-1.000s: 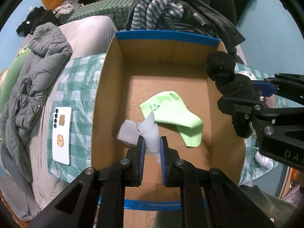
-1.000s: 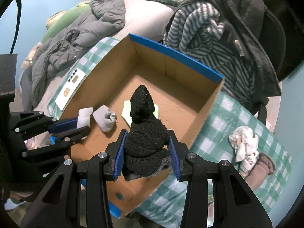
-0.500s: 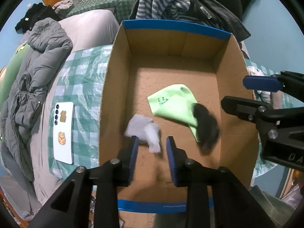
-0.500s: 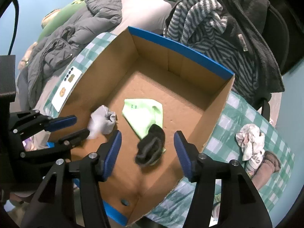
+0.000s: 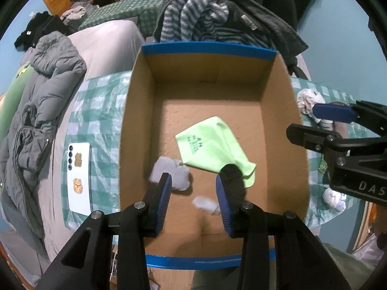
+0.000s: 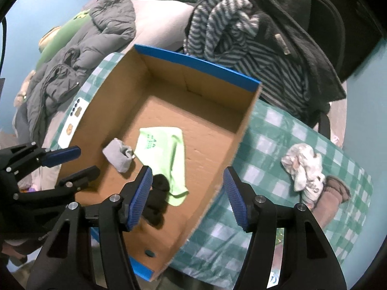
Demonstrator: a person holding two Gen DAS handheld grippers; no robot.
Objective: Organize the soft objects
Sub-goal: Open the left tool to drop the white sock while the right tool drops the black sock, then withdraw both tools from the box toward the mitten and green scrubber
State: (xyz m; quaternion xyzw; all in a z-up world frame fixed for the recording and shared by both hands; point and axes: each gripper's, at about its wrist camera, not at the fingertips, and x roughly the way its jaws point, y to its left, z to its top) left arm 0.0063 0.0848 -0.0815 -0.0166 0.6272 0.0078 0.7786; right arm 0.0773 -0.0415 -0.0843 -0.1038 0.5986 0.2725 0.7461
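Left wrist view: left gripper point(image 5: 193, 193) jaws opening, empty; balled grey sock point(image 5: 169, 172) released, now on floor of brown cardboard box point(image 5: 135, 111), lime-green sock point(image 5: 212, 145) at 2 o'clock. Right wrist view: right gripper point(image 6: 187, 193) opening, empty; black sock point(image 6: 157, 193) dropped inside. More socks point(image 6: 302, 166) wait on green checked tablecloth point(image 6: 278, 130), 3 o'clock.

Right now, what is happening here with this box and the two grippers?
A person holds the left gripper and the right gripper above an open cardboard box on a checked tablecloth. Both sets of jaws are opening, with nothing between them. A grey sock, a green sock and a black sock lie on the box floor. A pale bundle of socks waits on the cloth outside.
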